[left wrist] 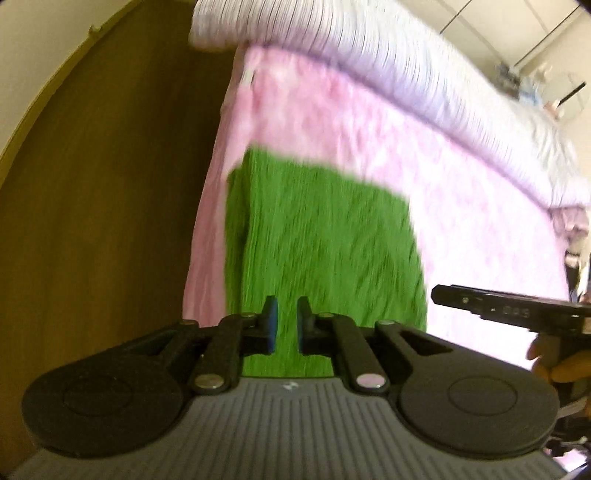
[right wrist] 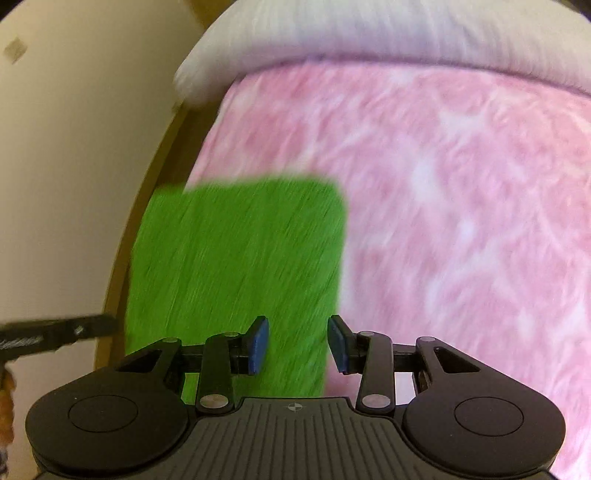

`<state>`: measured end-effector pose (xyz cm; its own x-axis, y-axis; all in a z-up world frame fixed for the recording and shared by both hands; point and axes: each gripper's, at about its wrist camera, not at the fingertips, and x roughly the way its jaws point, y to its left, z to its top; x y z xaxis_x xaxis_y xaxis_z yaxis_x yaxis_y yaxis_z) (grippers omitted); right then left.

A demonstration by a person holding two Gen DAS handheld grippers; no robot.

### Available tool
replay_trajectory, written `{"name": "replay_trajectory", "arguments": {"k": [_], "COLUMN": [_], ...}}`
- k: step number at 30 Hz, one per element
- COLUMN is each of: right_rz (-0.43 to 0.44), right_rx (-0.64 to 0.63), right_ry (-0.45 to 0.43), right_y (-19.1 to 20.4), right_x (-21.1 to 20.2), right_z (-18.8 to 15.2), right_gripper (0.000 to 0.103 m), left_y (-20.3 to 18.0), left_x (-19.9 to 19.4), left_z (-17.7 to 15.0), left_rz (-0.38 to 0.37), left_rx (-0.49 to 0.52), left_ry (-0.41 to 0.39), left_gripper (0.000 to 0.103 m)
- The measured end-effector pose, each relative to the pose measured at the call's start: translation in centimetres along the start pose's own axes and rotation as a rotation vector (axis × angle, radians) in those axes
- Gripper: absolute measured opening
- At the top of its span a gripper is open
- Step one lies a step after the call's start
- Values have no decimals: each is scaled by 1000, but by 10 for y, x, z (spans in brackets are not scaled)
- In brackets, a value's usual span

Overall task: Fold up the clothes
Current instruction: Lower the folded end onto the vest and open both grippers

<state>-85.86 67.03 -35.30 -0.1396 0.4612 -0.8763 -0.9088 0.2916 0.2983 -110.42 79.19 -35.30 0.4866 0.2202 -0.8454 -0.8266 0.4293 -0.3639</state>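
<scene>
A green ribbed cloth (left wrist: 325, 251) lies folded into a rectangle on the pink bed sheet (left wrist: 369, 122), near the bed's left edge. It also shows in the right wrist view (right wrist: 236, 266). My left gripper (left wrist: 287, 325) hovers over the cloth's near edge, jaws a small gap apart and empty. My right gripper (right wrist: 298, 343) is open and empty above the cloth's near right corner. Each gripper shows at the edge of the other's view: the right one (left wrist: 509, 310), the left one (right wrist: 55, 336). Both views are motion-blurred.
A white striped duvet (left wrist: 369, 48) is bunched along the far side of the bed; it also shows in the right wrist view (right wrist: 369, 33). A brown wooden floor (left wrist: 110, 184) lies left of the bed. A cream wall (right wrist: 74, 147) stands at left.
</scene>
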Motion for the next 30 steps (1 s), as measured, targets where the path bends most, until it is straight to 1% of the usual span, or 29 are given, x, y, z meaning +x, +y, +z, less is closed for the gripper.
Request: {"name": "replay_trajectory", "arguments": {"k": [3, 6, 9, 10, 12, 14, 15, 16, 18, 19, 20, 23, 26, 28, 29, 30], "right_rz": [-11, 15, 52, 56, 63, 70, 74, 77, 86, 93, 94, 96, 99, 101, 101, 98], "right_rx": [53, 121, 93, 80, 54, 29, 16, 3, -22, -33, -52, -106, -160, -196, -211, -215], "right_ry": [-44, -42, 7, 7, 7, 8, 8, 8, 4, -8, 7, 49, 92, 121, 131, 130], "right_y": [-12, -26, -22, -22, -22, -22, -22, -22, -22, -19, -16, -6, 4, 10, 13, 14], "right_x": [18, 42, 61, 59, 55, 51, 49, 47, 40, 29, 25, 14, 3, -4, -8, -11], "right_z": [28, 47, 50, 50, 50, 49, 49, 49, 47, 40, 30, -3, -36, -58, -66, -67], "right_gripper": [39, 39, 39, 39, 39, 39, 39, 39, 39, 39, 39, 39, 39, 39, 39, 39], "left_y": [7, 14, 22, 26, 29, 26, 23, 20, 16, 15, 12, 0, -12, -16, -17, -19], "left_x": [23, 47, 71, 76, 76, 72, 68, 60, 41, 30, 20, 4, 3, 11, 14, 13], "left_z": [13, 25, 36, 38, 38, 38, 38, 36, 27, 18, 9, -25, -60, -80, -88, -93], "left_rz": [36, 75, 114, 110, 105, 119, 124, 122, 112, 108, 105, 98, 92, 102, 116, 125], "left_rx": [3, 3, 3, -17, -48, -39, -37, -41, -58, -66, -73, -105, -152, -182, -195, -216], "left_ry": [-2, 2, 5, 0, -7, -16, -23, -34, -54, -56, -51, -4, 56, 91, 87, 71], "left_gripper": [5, 6, 13, 15, 16, 16, 14, 11, 10, 10, 10, 10, 10, 12, 12, 12]}}
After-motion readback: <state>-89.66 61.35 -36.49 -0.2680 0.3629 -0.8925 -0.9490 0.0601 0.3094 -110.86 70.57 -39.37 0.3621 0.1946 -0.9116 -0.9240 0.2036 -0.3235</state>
